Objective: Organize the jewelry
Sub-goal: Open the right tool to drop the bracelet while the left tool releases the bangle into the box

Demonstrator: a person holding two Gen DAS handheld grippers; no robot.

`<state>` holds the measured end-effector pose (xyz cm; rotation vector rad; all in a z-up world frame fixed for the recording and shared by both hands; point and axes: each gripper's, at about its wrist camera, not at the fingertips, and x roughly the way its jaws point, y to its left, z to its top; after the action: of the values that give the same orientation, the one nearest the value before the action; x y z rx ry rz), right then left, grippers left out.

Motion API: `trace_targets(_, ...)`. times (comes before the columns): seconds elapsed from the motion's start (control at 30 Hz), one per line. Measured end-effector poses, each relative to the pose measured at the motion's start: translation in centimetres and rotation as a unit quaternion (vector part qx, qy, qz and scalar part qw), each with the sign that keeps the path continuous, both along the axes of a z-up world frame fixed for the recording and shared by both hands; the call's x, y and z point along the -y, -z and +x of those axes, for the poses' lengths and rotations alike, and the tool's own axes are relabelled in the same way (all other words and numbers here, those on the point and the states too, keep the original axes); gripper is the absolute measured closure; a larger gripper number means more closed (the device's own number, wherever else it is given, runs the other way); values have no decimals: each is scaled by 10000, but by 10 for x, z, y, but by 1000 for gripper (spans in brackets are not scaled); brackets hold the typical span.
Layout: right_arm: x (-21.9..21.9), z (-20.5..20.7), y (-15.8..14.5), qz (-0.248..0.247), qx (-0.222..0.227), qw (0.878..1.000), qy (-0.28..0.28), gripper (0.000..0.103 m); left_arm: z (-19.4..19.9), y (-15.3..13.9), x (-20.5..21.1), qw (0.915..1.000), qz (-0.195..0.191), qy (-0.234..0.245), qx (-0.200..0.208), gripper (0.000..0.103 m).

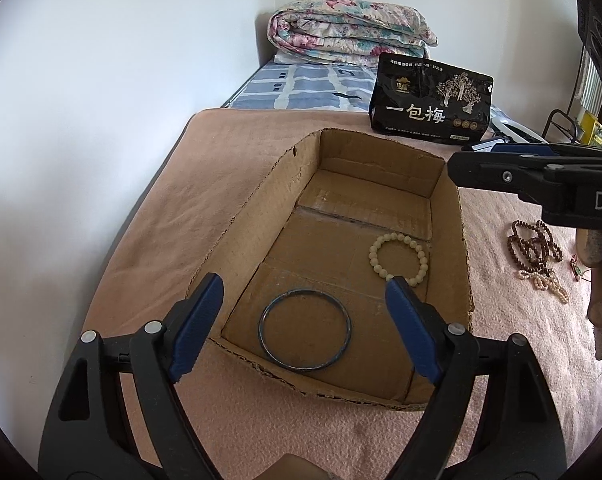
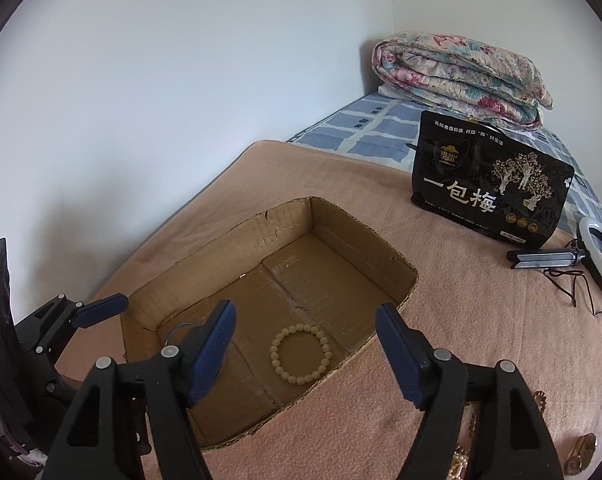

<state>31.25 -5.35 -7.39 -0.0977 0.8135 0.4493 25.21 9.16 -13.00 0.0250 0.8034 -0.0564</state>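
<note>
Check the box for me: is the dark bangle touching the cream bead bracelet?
Apart. The left wrist view shows bare cardboard floor between the dark bangle and the cream bead bracelet inside the box.

Cardboard box (image 1: pixel 449 216) open-topped, reachable from above; low walls ring floor. Dark bangle (image 1: pixel 305 329) and cream bead bracelet (image 1: pixel 399 258) lie apart, bare floor between. Black pouch (image 1: pixel 431 102) stands behind box

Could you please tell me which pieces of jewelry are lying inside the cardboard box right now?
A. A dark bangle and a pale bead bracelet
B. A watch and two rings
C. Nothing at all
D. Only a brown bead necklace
A: on the floor of the cardboard box lie a dark bangle and a pale bead bracelet, apart from each other.
</note>
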Motion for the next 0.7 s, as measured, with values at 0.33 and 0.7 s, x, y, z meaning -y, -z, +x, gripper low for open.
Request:
trace_targets(0.33,13,-18,-15,-149,216,9996,119,20,-16,-14,9,9999,25,-1,106,18)
trace_targets(0.7,68,-43,-32,-199,412,9974,564,1,-34,-33,38,9994,123,182,285,17)
